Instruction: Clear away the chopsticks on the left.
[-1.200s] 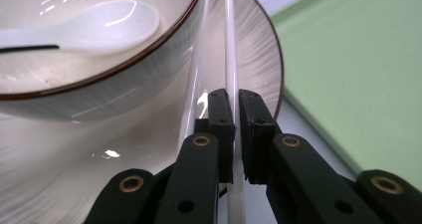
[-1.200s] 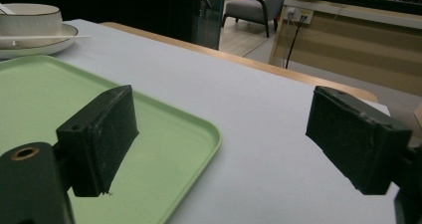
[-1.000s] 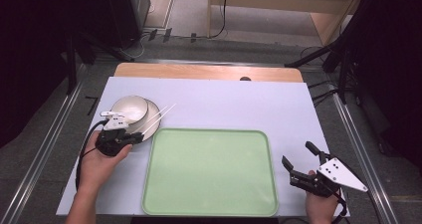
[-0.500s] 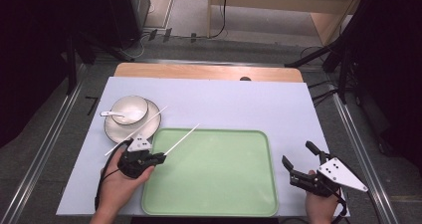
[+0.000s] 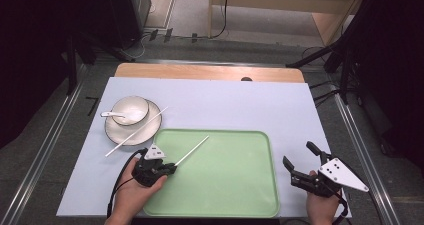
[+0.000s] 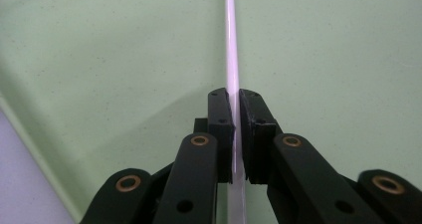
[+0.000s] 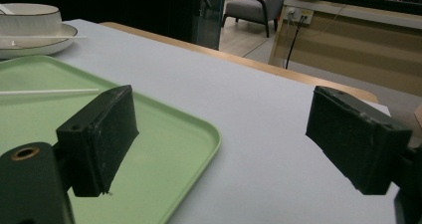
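My left gripper (image 5: 171,168) is shut on one end of a thin white chopstick (image 5: 193,149), which slants up and right over the left part of the green tray (image 5: 225,185). In the left gripper view the pads (image 6: 220,115) pinch the chopstick (image 6: 231,45) just above the tray's floor (image 6: 323,50). A second white chopstick (image 5: 131,134) lies across the white plate (image 5: 116,133). My right gripper (image 5: 298,154) rests to the right of the tray, open and holding nothing. From the right gripper view (image 7: 219,124) the held chopstick (image 7: 50,91) shows at far left over the tray (image 7: 164,134).
A white bowl (image 5: 130,110) stands on the plate at the table's left, with a white spoon (image 5: 111,115) beside it. The pale table top (image 5: 230,107) ends in a wooden strip (image 5: 210,72) at the back. Dark stands flank both sides.
My left gripper has moved from the plate rightward and nearer, carrying one chopstick out over the tray's left part. The other chopstick stayed on the plate. The right gripper has not moved.
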`<state>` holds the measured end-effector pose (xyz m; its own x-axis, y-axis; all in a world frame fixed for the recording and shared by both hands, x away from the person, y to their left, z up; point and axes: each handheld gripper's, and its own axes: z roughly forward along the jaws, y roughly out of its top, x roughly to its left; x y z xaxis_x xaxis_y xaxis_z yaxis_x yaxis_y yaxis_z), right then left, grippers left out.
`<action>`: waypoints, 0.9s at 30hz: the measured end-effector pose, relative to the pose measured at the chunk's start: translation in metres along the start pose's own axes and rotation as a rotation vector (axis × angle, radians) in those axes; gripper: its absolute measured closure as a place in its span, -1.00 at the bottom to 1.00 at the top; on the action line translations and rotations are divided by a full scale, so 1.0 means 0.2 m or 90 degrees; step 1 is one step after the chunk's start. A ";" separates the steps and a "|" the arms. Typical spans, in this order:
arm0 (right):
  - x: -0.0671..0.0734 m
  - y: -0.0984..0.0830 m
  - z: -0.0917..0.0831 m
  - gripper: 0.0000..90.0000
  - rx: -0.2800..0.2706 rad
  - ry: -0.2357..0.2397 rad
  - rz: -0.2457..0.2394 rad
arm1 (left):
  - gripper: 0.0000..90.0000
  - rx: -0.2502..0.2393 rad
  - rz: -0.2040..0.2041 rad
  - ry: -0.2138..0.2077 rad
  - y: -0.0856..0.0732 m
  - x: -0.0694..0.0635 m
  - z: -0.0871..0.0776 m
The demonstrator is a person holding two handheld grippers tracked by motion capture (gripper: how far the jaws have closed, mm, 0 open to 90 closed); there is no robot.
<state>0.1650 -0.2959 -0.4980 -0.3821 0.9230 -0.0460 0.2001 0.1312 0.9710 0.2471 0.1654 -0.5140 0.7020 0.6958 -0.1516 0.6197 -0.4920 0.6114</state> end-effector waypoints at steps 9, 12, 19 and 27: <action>0.01 0.00 0.00 -0.71 0.002 0.001 -0.006 | 0.65 0.003 0.015 -0.041 0.00 0.01 0.00; 0.01 0.00 0.00 -0.71 0.002 0.001 -0.007 | 0.59 0.010 0.029 -0.037 0.03 0.01 -0.01; 0.01 0.00 0.00 -0.71 0.003 0.001 -0.005 | 1.00 -0.037 0.024 -0.069 0.14 -0.04 0.00; 0.03 0.00 0.01 -0.71 0.007 0.006 -0.015 | 1.00 0.001 0.049 -0.020 0.23 -0.12 0.22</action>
<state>0.1649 -0.2898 -0.4985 -0.3948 0.9164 -0.0660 0.2007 0.1561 0.9671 0.2737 0.1022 -0.5171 0.7577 0.6397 -0.1287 0.5645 -0.5436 0.6212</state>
